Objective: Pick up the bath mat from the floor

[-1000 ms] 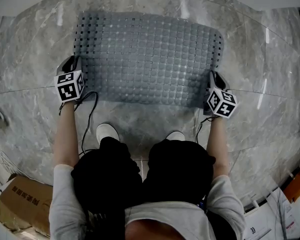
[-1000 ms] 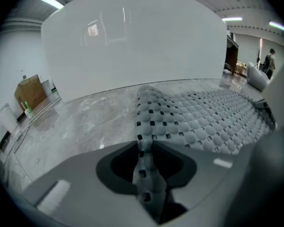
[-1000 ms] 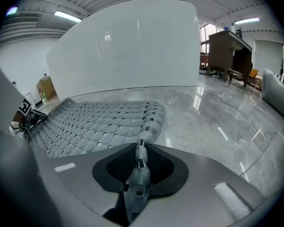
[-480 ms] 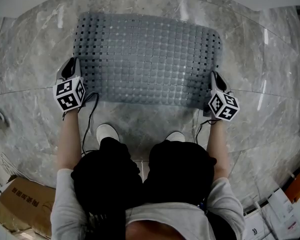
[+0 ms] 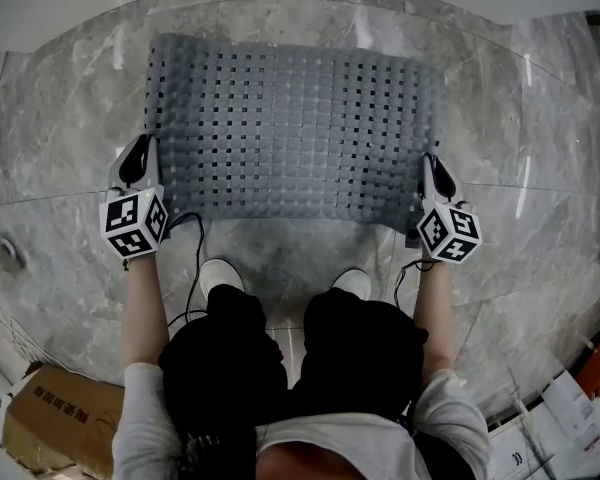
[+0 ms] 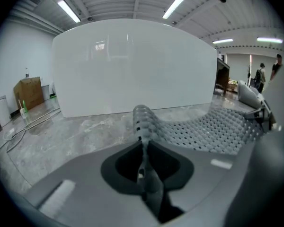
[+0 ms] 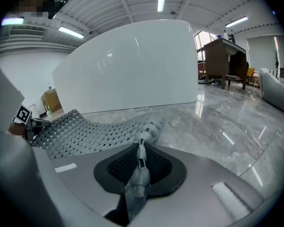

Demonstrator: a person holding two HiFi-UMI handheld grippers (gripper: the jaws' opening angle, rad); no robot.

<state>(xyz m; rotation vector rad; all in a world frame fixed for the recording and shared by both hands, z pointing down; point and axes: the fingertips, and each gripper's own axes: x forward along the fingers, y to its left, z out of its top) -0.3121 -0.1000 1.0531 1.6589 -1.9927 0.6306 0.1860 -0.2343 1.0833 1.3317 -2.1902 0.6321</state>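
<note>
Head view: left gripper (image 5: 138, 156) just clamped bath mat (image 5: 295, 133).

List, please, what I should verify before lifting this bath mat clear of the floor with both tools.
1. Left tool grips the bath mat: ok. Its jaws have just been closing, and the mat's left edge is pinched between them.
2. Right tool grips the mat: ok. Its jaws have just been closing, and the right edge is pinched between them.
3. Mat off the floor: not ok. Only the near side is raised; the far side lies on the floor.
4. Shoes off the mat: ok. Both stand apart from its near edge.
5. Cable clear of the mat: cannot tell. It hangs close to the near left corner.
</note>
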